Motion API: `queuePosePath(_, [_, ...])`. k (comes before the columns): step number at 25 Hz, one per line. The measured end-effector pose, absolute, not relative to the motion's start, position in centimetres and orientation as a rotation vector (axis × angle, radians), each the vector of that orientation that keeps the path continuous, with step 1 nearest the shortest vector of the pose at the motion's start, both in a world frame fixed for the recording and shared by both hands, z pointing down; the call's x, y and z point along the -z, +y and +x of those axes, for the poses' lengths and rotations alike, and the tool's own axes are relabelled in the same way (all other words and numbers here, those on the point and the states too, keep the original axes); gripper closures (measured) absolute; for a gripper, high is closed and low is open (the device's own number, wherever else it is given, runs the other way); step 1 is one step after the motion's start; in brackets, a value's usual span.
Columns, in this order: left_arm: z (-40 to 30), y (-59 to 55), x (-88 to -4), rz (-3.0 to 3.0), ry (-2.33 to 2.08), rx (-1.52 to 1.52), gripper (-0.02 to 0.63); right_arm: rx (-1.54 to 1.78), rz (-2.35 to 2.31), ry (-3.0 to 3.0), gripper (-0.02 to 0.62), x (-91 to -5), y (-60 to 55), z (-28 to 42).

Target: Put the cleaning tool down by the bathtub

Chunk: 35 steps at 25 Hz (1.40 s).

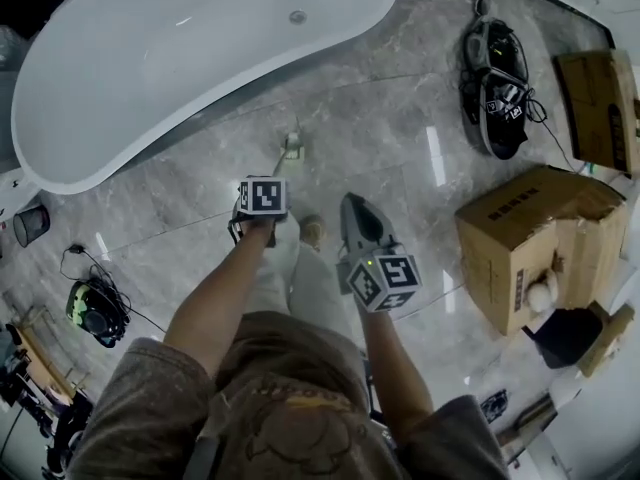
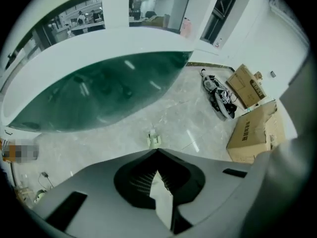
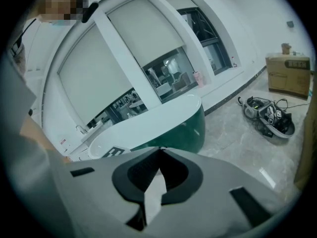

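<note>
The cleaning tool is a small pale thing lying on the grey marble floor, just beside the white bathtub. In the left gripper view the tool lies on the floor beyond the jaws, apart from them, below the tub's green side. My left gripper hangs above the floor pointing steeply down, with its jaws shut and nothing between them. My right gripper is held to the right of it, also shut and empty, facing the bathtub.
Cardboard boxes stand at the right. A black piece of gear with cables lies beyond them, and another lies at the left near a small black bin. The person's foot is between the grippers.
</note>
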<state>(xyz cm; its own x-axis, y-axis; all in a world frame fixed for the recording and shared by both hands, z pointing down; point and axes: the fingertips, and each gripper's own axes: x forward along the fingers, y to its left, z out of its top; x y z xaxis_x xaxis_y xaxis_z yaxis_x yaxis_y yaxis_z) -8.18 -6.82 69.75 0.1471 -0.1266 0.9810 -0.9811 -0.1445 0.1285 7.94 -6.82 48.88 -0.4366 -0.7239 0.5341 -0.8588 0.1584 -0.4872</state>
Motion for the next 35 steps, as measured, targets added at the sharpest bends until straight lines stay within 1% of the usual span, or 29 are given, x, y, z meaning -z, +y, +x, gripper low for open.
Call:
queuePosePath(9, [-9.4,-6.3,-54.2,1.638,-1.194,-0.986,0.604,-1.169,1.498,-2.305,0.597,-40.7,-4.0,6.0])
queuePosePath(17, [-8.7,-6.1,-43.7,1.817,-1.179,-0.849,0.604,-1.107,1.418,-2.370,0.597,-35.0,-2.9,5.7])
queuePosePath(24, [-8.2,-6.6,-35.4,2.023,-1.135,-0.752,0.604,-0.975,1.332,-2.482,0.597,-29.1,-3.1,3.8])
queuePosePath(31, [-8.9,-7.3,-27.0,2.241,-1.111,-0.544,0.604,-0.730,1.270,-2.652,0.597,-22.4,-3.0,2.2])
queuePosePath(35, [-8.4,-7.1,-23.5,2.379,-1.068,-0.440,0.604,-0.655,1.256,-2.732,0.597,-19.9,-3.0,2.1])
